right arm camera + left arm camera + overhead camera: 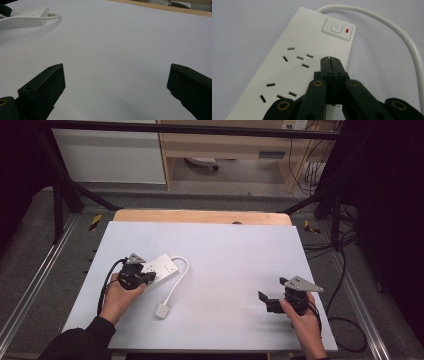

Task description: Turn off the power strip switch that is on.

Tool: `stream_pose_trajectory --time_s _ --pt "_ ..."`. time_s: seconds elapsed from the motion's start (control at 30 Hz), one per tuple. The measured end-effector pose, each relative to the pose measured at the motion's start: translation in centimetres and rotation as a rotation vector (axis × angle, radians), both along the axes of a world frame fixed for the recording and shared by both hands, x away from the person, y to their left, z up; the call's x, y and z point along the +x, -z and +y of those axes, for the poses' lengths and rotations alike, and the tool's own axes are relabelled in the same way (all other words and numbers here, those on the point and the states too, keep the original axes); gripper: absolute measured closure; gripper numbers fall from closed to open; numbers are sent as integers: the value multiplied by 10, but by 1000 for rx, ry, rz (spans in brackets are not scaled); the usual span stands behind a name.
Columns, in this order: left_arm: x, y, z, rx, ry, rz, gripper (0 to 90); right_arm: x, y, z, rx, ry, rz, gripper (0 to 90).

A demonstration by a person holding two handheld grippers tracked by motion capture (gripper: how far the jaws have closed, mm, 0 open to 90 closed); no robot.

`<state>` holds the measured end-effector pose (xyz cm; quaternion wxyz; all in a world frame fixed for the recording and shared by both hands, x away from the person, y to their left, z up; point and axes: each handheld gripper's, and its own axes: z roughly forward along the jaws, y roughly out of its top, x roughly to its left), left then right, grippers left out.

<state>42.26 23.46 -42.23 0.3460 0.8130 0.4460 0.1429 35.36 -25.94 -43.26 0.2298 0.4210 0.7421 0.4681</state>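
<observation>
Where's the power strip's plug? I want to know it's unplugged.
High view: the plug lies loose on the table, left of centre, near the left hand.

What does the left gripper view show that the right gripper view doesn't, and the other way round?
Left gripper view: the socket slots, the power button with its red light, and the shut left gripper above the power strip. Right gripper view: the open right gripper and the table's wooden far edge. Both: the power strip, its white cable and the pale tabletop.
</observation>
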Motion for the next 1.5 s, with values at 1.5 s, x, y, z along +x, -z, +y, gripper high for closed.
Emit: stream_pose_trajectory --time_s 1.5 --pt "3 -1 -2 -77 10 -20 900 0 0 0 -3 -2 -2 22"
